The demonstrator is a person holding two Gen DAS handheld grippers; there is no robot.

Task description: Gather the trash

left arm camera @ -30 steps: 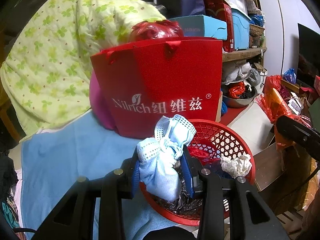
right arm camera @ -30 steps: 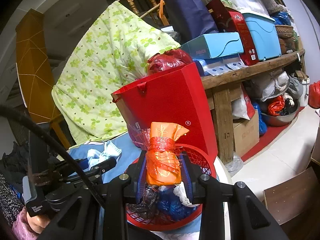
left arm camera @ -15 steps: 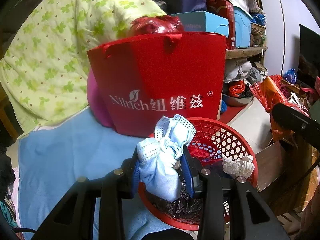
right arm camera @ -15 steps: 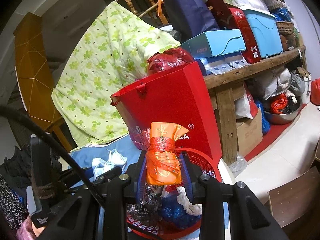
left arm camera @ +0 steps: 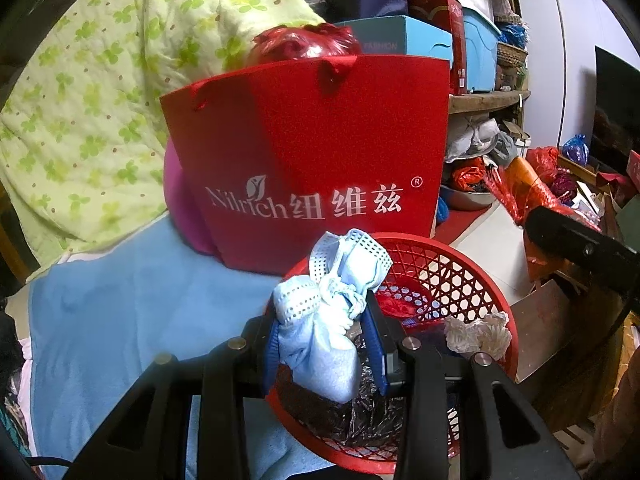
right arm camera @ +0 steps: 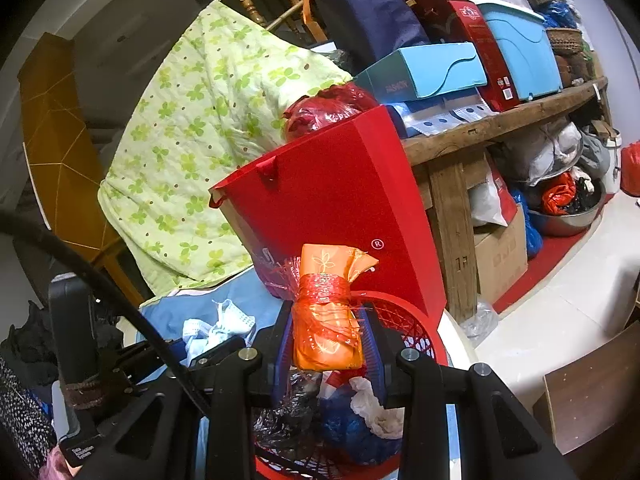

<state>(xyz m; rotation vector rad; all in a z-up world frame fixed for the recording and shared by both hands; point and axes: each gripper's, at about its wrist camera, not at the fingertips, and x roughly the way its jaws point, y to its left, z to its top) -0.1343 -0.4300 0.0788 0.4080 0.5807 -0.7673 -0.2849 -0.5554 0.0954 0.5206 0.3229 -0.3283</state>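
**Q:** What is each gripper carrying?

**A:** The left gripper (left arm camera: 324, 340) is clamped on a crumpled blue face mask (left arm camera: 328, 312), held over the 9 o'clock rim of the red basket (left arm camera: 472, 264). The right gripper (right arm camera: 329, 344) pinches an orange wrapper (right arm camera: 326, 316) bound with red plastic, above the same basket (right arm camera: 416, 328).

**Q:** And inside the basket?

**A:** Crinkled dark foil (left arm camera: 360, 412) at 6 o'clock, a white tissue wad (left arm camera: 476, 332) at 3 o'clock, and something red, possibly more plastic, near the centre. The right wrist view adds a blue bag (right arm camera: 352, 428) among the trash.

**Q:** What lies beyond?

**A:** The basket sits on a blue cloth (left arm camera: 140, 304) covering the surface. At 12 o'clock, touching or just behind the rim, stands a red "Nilrich" gift bag (left arm camera: 312, 160). A green clover-print quilt (left arm camera: 100, 80) is draped at 10 o'clock, and a wooden shelf (right arm camera: 500, 124) with blue boxes (right arm camera: 432, 68) runs at 2 o'clock.
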